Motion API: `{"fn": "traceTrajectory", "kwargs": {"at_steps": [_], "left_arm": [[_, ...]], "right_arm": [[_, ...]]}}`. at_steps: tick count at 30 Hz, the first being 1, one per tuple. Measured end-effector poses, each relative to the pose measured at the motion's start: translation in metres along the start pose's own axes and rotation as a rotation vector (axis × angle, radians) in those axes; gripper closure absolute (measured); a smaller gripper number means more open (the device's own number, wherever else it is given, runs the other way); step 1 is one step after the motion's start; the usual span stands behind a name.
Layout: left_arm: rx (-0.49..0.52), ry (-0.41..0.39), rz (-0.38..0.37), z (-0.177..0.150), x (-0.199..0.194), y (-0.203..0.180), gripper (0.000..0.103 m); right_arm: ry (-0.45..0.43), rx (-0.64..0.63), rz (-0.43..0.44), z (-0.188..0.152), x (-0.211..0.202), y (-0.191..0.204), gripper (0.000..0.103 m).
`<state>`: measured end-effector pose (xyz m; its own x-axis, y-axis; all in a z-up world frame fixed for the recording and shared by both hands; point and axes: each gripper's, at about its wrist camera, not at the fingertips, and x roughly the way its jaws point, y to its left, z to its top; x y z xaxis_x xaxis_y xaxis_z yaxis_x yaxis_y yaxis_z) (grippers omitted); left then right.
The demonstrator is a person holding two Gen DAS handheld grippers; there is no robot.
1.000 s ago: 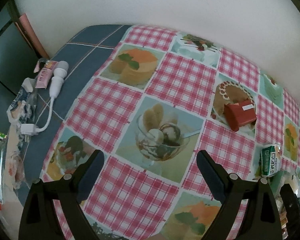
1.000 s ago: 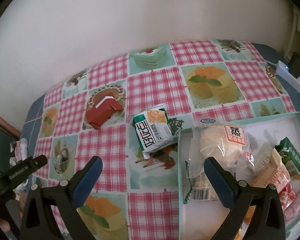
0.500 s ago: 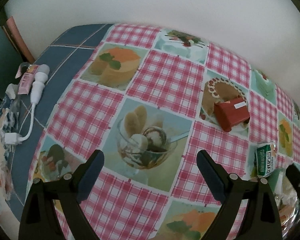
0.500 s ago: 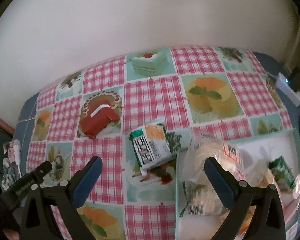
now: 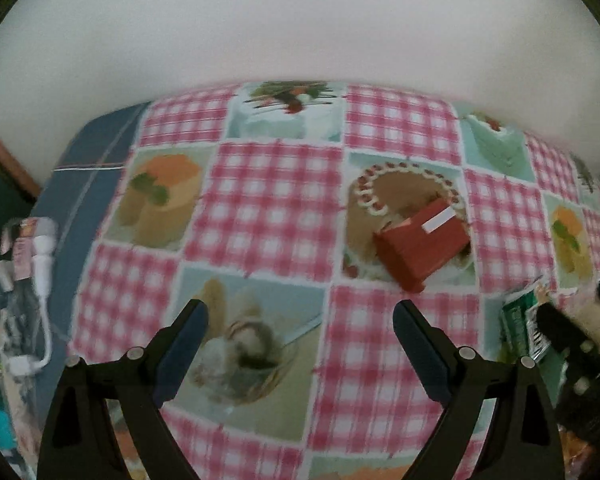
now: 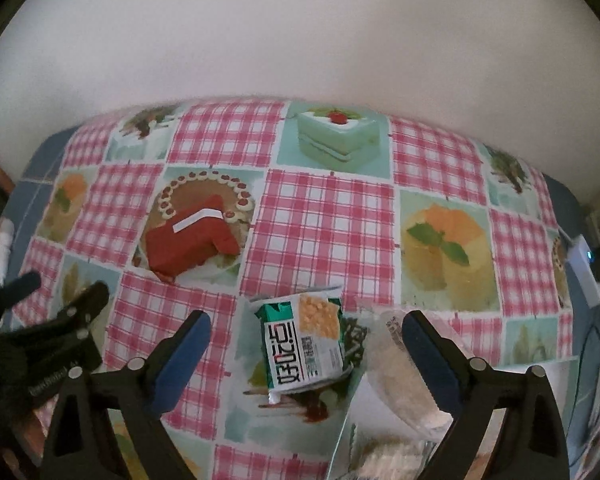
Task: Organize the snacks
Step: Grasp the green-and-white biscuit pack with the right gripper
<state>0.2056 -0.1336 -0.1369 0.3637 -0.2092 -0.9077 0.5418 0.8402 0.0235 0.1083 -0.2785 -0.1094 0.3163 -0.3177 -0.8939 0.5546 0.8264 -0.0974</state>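
A red snack packet (image 5: 422, 243) with a white strip lies on the cake picture of the tablecloth; it also shows in the right wrist view (image 6: 190, 237). A green-and-white snack packet (image 6: 303, 346) lies between the fingers of my open, empty right gripper (image 6: 306, 334), which hovers above it. It shows at the right edge of the left wrist view (image 5: 520, 326). My left gripper (image 5: 300, 324) is open and empty, above the cloth, with the red packet ahead and to its right. A clear bag of pale cakes (image 6: 404, 376) rests on the tray edge.
A white tray (image 6: 354, 420) of snacks sits at the lower right. A white charger and cable (image 5: 40, 264) and wrappers lie at the table's left edge. A white power adapter (image 6: 580, 268) sits at the right edge. A white wall bounds the far side.
Both grippers have moved forward and down toward the table. The left view has swung right, bringing the red packet nearer. The green packet now lies between the right fingers.
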Motion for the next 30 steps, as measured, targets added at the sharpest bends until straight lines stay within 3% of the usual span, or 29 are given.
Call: {"fn": "traceTrajectory", "kwargs": {"at_steps": [5,9,15,21,26,30], "left_arm": [[0.082,-0.015,-0.056,0.006,0.009,-0.016,0.009],[0.068,0.010,-0.106,0.001,0.016,-0.020,0.009],[0.056,-0.014,-0.108,-0.003,0.002,-0.017,0.009],[0.042,-0.061,-0.130,0.001,-0.021,-0.007,0.009],[0.002,-0.064,-0.158,-0.001,-0.032,0.009,0.009],[0.009,-0.071,-0.139,0.004,-0.035,0.008,0.009]], "right_arm": [[-0.020,-0.067,-0.028,-0.002,0.008,0.006,0.006],[-0.039,-0.093,-0.023,-0.008,0.007,0.008,0.006],[-0.035,-0.075,-0.016,-0.016,0.001,0.005,0.006],[0.003,0.017,0.055,-0.012,-0.011,-0.011,0.012],[0.020,0.065,0.039,-0.004,-0.027,-0.031,0.016],[0.018,0.120,0.045,0.012,-0.046,-0.046,0.016]]}}
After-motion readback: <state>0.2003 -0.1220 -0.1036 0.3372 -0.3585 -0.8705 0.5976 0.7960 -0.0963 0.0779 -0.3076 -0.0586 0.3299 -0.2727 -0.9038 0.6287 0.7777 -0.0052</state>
